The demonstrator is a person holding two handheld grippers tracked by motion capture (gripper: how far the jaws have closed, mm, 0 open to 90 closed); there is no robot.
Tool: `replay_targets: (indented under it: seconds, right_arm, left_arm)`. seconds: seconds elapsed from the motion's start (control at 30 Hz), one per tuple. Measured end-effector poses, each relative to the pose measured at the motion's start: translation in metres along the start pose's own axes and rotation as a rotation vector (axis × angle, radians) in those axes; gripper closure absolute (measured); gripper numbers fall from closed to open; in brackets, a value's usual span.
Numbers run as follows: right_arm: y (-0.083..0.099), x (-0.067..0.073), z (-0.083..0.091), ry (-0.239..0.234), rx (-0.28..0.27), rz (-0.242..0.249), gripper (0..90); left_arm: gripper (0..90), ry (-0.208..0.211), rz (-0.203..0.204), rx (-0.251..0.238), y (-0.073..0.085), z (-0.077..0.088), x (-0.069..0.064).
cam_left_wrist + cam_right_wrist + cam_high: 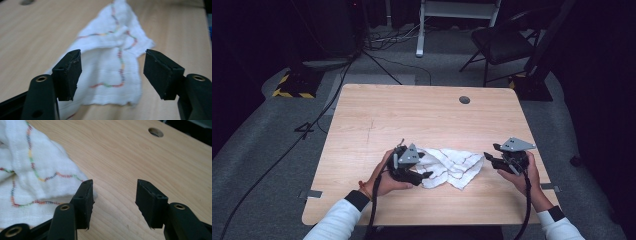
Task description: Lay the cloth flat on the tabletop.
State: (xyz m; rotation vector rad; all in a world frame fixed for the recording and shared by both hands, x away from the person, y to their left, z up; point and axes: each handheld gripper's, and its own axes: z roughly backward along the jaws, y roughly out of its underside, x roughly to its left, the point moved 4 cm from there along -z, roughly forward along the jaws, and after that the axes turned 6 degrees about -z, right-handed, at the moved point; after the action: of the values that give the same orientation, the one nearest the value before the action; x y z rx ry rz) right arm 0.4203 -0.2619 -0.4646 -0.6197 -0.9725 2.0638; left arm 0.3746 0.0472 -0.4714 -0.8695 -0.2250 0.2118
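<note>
Here, a crumpled white cloth with thin multicoloured stitched lines [451, 167] lies long-side across the light wooden table [377, 120], between both grippers. The left gripper [424, 176], jaws apart and empty, touches its near end; the right gripper [490, 159], likewise parted, sits just beside the other.

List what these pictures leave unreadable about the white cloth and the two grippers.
- Cloth, high view: left edge hidden behind the left gripper.
- Cloth, left gripper view: far end blurred; near corner covered by a jaw.
- Cloth, right gripper view: cut off by the left edge.
- Right gripper, high view: too small to judge its gap.
</note>
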Motion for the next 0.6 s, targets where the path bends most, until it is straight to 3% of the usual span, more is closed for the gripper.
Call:
replay_targets:
  seconds: [0.1, 0.17, 0.23, 0.37, 0.43, 0.5, 0.6]
  right_arm:
    - [-0.008, 0.014, 0.007, -0.045, -0.046, 0.041, 51.0]
    - [-0.013, 0.026, 0.009, -0.092, -0.073, 0.061, 52.8]
    - [-0.015, 0.044, 0.008, -0.147, -0.077, 0.112, 53.8]
    - [-0.012, 0.078, -0.007, -0.243, -0.015, 0.223, 54.7]
    - [-0.009, 0.086, -0.017, -0.276, 0.008, 0.236, 54.3]
    - [-0.006, 0.092, -0.027, -0.283, 0.046, 0.257, 53.4]
    - [0.001, 0.095, -0.041, -0.267, 0.097, 0.292, 55.0]
  left_arm:
    - [39.5, 0.062, -0.045, 0.049, 0.002, -0.020, -0.014]
    - [40.3, 0.089, -0.053, 0.077, 0.004, -0.030, -0.018]
    - [42.1, 0.099, -0.046, 0.092, 0.007, -0.038, -0.018]
    - [41.3, 0.094, -0.028, 0.117, 0.012, -0.047, -0.014]
    - [41.4, 0.085, -0.021, 0.130, 0.016, -0.049, -0.013]
    - [42.1, 0.101, -0.019, 0.140, 0.019, -0.051, -0.012]
    - [47.0, 0.083, -0.047, 0.162, 0.023, -0.053, -0.010]
